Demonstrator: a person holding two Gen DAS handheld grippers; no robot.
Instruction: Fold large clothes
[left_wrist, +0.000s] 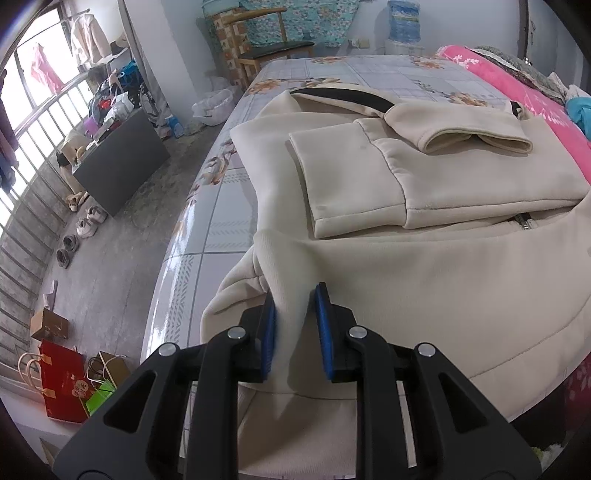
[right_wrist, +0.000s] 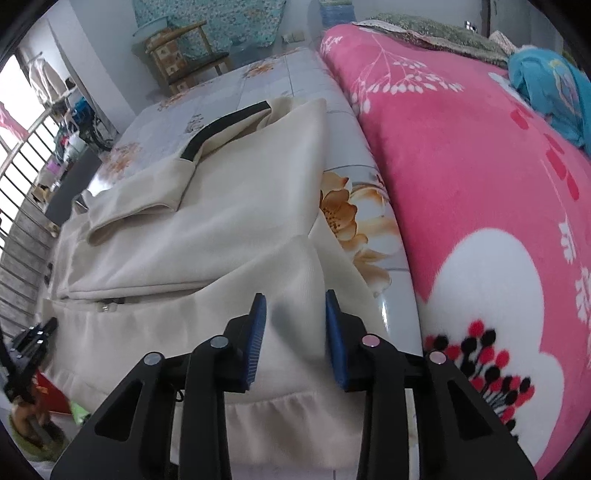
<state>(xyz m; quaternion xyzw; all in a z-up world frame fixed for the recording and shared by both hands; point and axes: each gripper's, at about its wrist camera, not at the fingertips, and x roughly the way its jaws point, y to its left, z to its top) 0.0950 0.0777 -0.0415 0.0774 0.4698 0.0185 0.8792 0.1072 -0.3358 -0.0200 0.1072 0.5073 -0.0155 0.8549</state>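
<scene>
- The cream zip-front jacket (left_wrist: 443, 258) lies flat on the floral plastic-covered table (left_wrist: 207, 236), with both sleeves already folded across its body and its black-trimmed collar (left_wrist: 343, 96) at the far end, toward 12 o'clock from both grippers.
- The jacket's long axis runs from the hem nearest the person out to the collar; the hem edge runs crosswise, from 9 to 3 o'clock.
- The left gripper (left_wrist: 295, 328) sits at the hem's left corner; its blue pads (left_wrist: 271, 339) pinch a raised ridge of cream cloth between them.
- The right gripper (right_wrist: 295, 332) sits at the hem's right corner, where the jacket's edge meets the bare table; its jaws stand narrow with a hump of cloth between them, though whether the pads truly press it I cannot tell.
- Each hand is nearest its own corner, so the coming move likely turns on lifting both corners together and carrying the hem toward 12 o'clock, over the folded sleeves (left_wrist: 458, 129).
- The pink flowered blanket (right_wrist: 480, 184) lies just beside the jacket at 3 o'clock.
- Containers: gift bags (left_wrist: 62, 384) and a cardboard box (left_wrist: 50, 324) stand on the floor at 8 o'clock in the left wrist view; their contents are not visible.
</scene>
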